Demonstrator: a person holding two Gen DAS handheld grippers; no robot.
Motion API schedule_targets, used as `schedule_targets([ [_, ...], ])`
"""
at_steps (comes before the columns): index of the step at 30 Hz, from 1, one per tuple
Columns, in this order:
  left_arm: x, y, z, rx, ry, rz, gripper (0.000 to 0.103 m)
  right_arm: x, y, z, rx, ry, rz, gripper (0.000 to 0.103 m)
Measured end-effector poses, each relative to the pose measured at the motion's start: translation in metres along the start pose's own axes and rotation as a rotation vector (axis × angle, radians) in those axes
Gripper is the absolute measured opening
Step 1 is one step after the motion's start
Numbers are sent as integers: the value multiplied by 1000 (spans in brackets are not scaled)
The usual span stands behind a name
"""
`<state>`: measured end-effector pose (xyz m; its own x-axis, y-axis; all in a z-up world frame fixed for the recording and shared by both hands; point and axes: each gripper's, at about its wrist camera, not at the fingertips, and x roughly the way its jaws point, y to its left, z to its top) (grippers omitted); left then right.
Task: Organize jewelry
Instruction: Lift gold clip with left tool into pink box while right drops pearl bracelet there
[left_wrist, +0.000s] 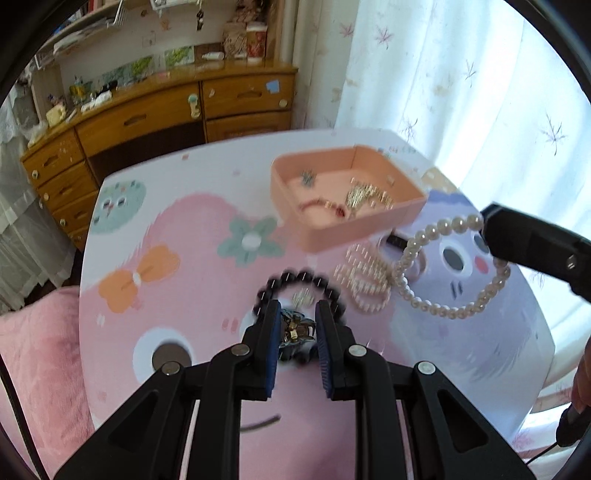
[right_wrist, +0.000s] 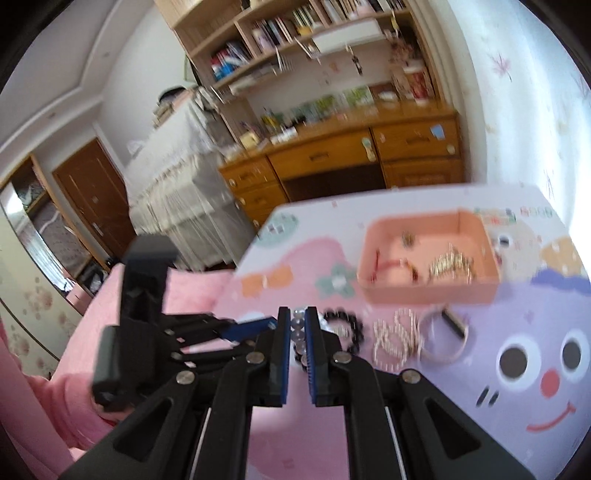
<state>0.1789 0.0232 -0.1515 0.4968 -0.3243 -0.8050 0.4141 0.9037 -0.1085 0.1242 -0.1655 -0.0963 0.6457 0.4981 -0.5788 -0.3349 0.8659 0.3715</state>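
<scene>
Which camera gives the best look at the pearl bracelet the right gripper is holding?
The left wrist view. There the pearl bracelet hangs as a nearly whole loop from the right gripper, above the table. The right wrist view shows only a few beads pinched between its own fingers, the rest hidden.

Bright curtained daylight, motion blur, fisheye warping.
</scene>
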Motion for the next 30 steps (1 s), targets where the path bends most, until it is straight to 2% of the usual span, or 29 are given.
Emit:
schedule_targets([
  [8,-1,-27,47,5,-102,-21,17,-17,-20,40,-29,-76,9,7],
  [15,6,-47,79,32,-166,17,17,-23,-46,61,-50,-122,24,7],
  [20,16,-50,96,6,-195,37,17,-19,-69,71,-37,-138,31,7],
  [24,27,-51,109,-15,-210,68,17,-15,-83,76,-52,-143,2,7],
  [30,44,-49,122,-59,-216,104,17,1,-113,78,-26,-102,-26,8],
])
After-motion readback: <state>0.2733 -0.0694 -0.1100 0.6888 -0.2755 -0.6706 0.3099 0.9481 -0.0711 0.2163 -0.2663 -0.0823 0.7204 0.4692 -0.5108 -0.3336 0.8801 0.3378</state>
